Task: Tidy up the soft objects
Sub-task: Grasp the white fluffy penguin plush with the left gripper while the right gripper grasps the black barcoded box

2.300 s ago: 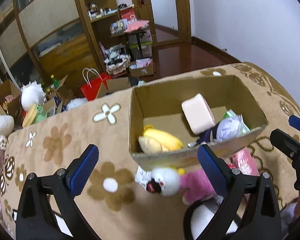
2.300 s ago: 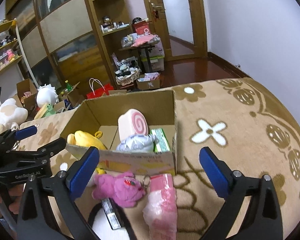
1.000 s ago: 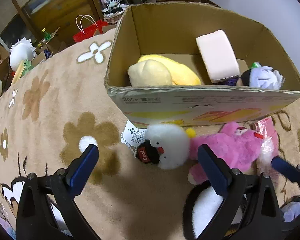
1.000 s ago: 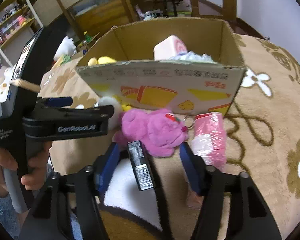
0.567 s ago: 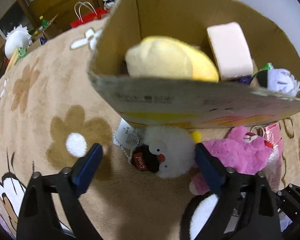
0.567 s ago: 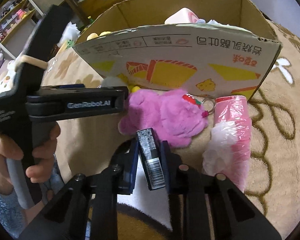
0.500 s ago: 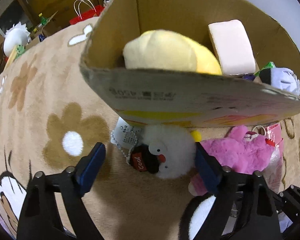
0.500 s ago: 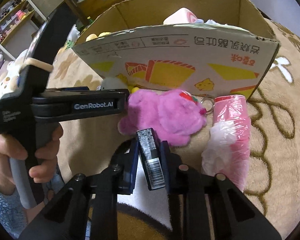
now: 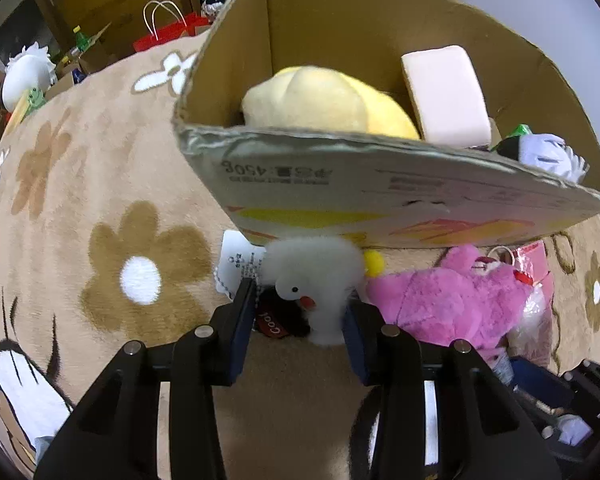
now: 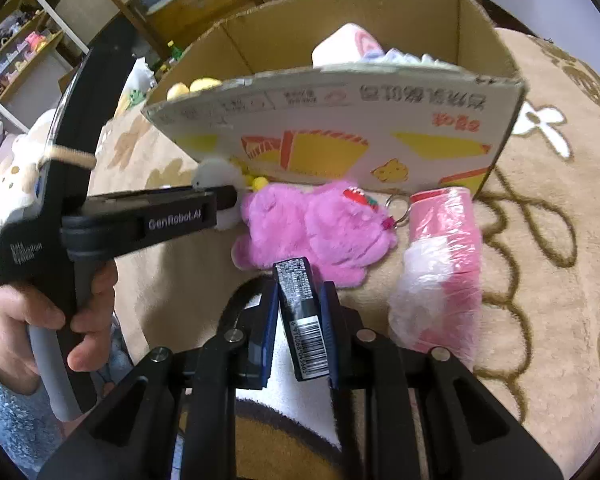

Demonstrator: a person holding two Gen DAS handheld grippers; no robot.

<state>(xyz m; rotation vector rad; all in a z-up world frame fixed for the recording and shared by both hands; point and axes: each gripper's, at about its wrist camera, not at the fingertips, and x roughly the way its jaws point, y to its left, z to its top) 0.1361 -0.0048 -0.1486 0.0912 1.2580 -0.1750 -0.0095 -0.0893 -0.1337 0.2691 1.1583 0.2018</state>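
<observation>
Your two wrist cameras sit low and close, facing the brown cardboard box (image 9: 380, 196) (image 10: 340, 120), sharing the fluffy pink plush toy (image 9: 444, 300) (image 10: 320, 224).

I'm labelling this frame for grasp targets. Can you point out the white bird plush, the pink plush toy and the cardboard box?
white bird plush (image 9: 316, 276): left wrist view, on its fluffy body.
pink plush toy (image 10: 320, 224): right wrist view, mid-body fur.
cardboard box (image 10: 340, 128): right wrist view, printed front wall.
</observation>
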